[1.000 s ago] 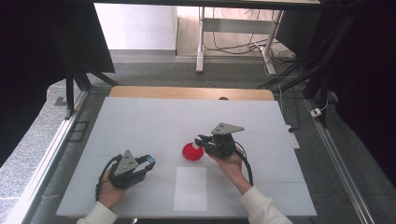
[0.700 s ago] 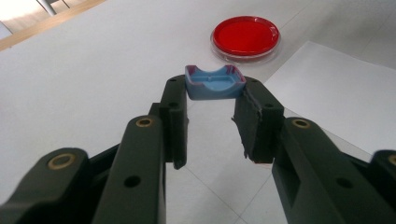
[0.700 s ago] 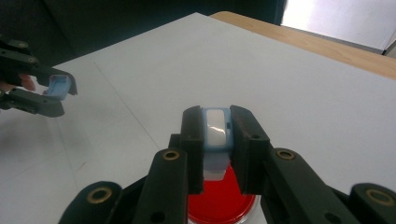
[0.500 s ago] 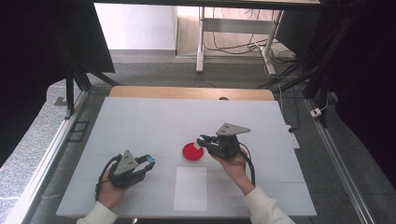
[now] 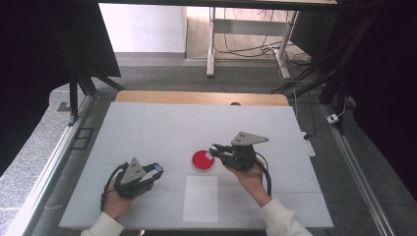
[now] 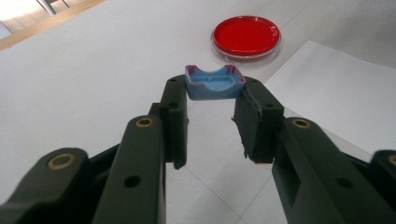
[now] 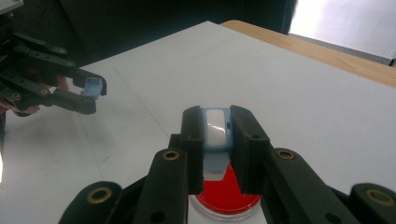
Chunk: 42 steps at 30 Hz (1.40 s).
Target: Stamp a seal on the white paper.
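The right claw (image 7: 215, 140) squeezes a blue piece (image 7: 215, 128), its long side pointing straight ahead. The left claw (image 6: 215, 105) squeezes a blue cap (image 6: 215, 83) at its tips.

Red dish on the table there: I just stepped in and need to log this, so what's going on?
A person at a white table holds a gripper in each hand. The left gripper is shut on a small blue plastic cap, off to the side. The right gripper is shut on a small blue-and-white plastic piece and holds it just above the round red dish. A white paper sheet lies nearer the person.
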Tool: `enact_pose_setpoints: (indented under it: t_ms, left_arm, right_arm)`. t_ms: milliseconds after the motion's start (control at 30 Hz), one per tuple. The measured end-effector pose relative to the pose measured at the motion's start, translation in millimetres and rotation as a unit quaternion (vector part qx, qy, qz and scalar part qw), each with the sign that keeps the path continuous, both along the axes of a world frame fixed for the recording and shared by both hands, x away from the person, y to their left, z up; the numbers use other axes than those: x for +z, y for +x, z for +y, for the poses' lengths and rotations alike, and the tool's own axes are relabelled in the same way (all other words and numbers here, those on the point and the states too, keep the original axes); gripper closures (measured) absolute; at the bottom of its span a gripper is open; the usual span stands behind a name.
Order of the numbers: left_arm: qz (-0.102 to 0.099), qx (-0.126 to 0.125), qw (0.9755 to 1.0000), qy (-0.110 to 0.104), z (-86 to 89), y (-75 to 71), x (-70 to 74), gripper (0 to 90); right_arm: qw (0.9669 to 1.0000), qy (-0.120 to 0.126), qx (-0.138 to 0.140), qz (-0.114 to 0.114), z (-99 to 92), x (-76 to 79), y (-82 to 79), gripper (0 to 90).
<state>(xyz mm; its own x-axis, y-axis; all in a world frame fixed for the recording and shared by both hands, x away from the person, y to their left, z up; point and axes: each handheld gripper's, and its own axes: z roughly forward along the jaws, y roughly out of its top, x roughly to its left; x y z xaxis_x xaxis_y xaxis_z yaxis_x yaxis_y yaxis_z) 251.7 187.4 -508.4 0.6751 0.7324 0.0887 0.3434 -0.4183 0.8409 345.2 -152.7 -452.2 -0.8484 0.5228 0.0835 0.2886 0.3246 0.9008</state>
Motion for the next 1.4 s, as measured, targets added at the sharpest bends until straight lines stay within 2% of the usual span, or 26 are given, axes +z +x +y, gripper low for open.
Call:
enact_pose_setpoints:
  t_ms: [533,1033,1400]
  left_arm:
    - [-0.002,0.0,1.0,0.0,0.1,-0.3,0.2,65.0]
    - [-0.003,0.002,1.0,-0.002,0.6,-0.1,0.3,65.0]
    - [-0.003,0.003,1.0,-0.003,0.4,0.1,0.2,65.0]
  right_arm:
    - [1.0,-0.004,0.006,0.002,-6.0,-1.4,-9.6,75.4]
    - [0.9993,-0.018,0.033,-0.001,-3.4,2.9,-27.2,75.3]
    - [0.9988,-0.022,0.043,0.0,-2.5,0.9,-36.6,75.3]
